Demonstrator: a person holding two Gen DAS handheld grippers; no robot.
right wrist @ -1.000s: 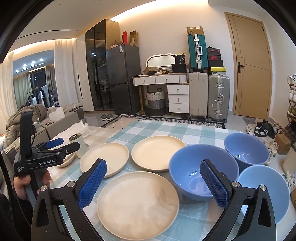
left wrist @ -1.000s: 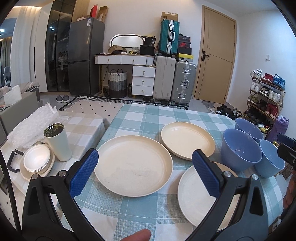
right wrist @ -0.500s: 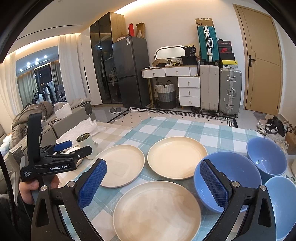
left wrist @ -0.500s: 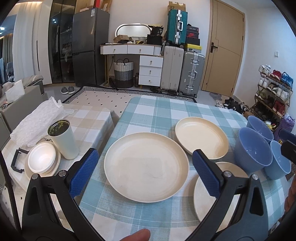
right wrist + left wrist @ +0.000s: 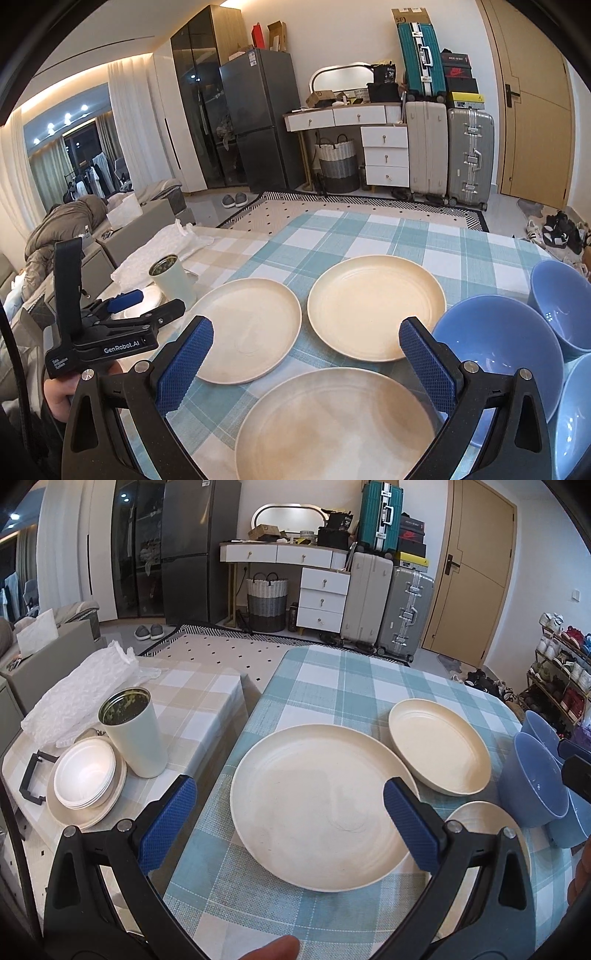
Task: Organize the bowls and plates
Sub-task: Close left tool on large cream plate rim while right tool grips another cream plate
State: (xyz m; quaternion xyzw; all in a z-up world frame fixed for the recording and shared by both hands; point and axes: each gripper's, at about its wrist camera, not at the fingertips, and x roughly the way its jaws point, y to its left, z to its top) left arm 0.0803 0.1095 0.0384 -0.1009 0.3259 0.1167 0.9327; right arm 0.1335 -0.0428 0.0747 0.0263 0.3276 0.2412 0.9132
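Plates, three cream ones, lie on a table w/ a teal-and-white check cloth (image 5: 332, 679). Left plate (image 5: 317, 812) sits between the tips of the left gripper (image 5: 290, 821) in that gripper's own view; jaws spread wide, blue pads (image 5: 170, 823) holding nothing, not touching the plate as far as can be seen. Far plate (image 5: 439, 751) lies just beside it to the right. Near plate (image 5: 469, 819) is mostly hidden behind the gripper's right finger.

Right gripper (image 5: 304, 363) also gapes wide & empty, above the table, its pads (image 5: 186, 365) framing the near plate (image 5: 336, 424), whose lower edge is cut off by the frame. Left plate (image 5: 247, 328) & far plate (image 5: 376, 306) lie beyond it. Three blue bowls crowd the right: front-centre bowl (image 5: 495, 354) partly behind the right finger, back bowl (image 5: 561, 302) & corner bowl (image 5: 572, 417) both cut by the picture edge.

Left gripper (image 5: 147, 308) shows side-on at left in this view, held by a hand (image 5: 62, 391) half hidden below it.

Side table w/ beige check cloth (image 5: 192, 698) carries a cream tumbler (image 5: 133, 742), contents too dark to make out, a small stack of white dishes (image 5: 85, 779) & crumpled bubble wrap (image 5: 77, 694).
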